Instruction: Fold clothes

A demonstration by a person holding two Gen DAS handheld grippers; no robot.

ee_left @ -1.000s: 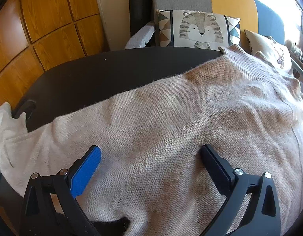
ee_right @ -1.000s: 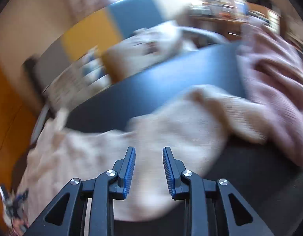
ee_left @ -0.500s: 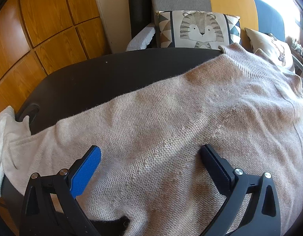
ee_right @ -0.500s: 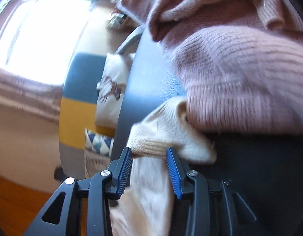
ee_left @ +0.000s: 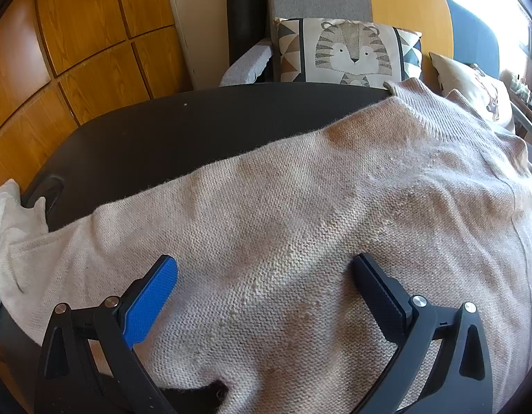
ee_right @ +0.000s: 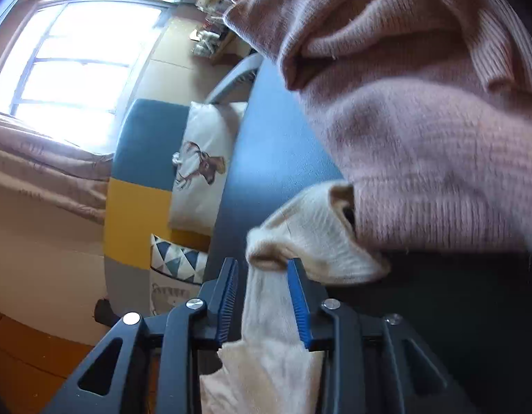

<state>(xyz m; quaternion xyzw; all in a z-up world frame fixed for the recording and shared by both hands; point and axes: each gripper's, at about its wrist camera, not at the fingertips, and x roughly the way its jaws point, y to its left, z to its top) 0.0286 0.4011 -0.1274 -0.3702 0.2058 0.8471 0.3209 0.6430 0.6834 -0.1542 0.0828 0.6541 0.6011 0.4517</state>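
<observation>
A beige knit sweater [ee_left: 300, 189] lies spread flat on the dark table [ee_left: 162, 138]. My left gripper [ee_left: 264, 264] stands wide open over its lower body, fingertips resting on the knit with nothing pinched. In the right wrist view the sweater's cream sleeve cuff [ee_right: 310, 234] lies on the table [ee_right: 272, 138], tucked against a heap of pink sweater [ee_right: 421, 155]. My right gripper [ee_right: 262, 262] is rolled on its side and straddles the sleeve just behind the cuff. Its jaws are closing; the right pad touches the fabric and a narrow gap shows at the left pad.
A tiger cushion [ee_left: 348, 55] and a grey, yellow and blue sofa stand behind the table's far edge. Wooden wall panels [ee_left: 76, 51] run along the left. A white cloth [ee_left: 0, 224] hangs at the left table edge. A deer cushion [ee_right: 203, 165] sits below a bright window.
My right gripper rolled over and came down onto the cream sleeve beside the pink sweater; its jaws now sit narrower around the sleeve. The left gripper and the sweater body have not moved.
</observation>
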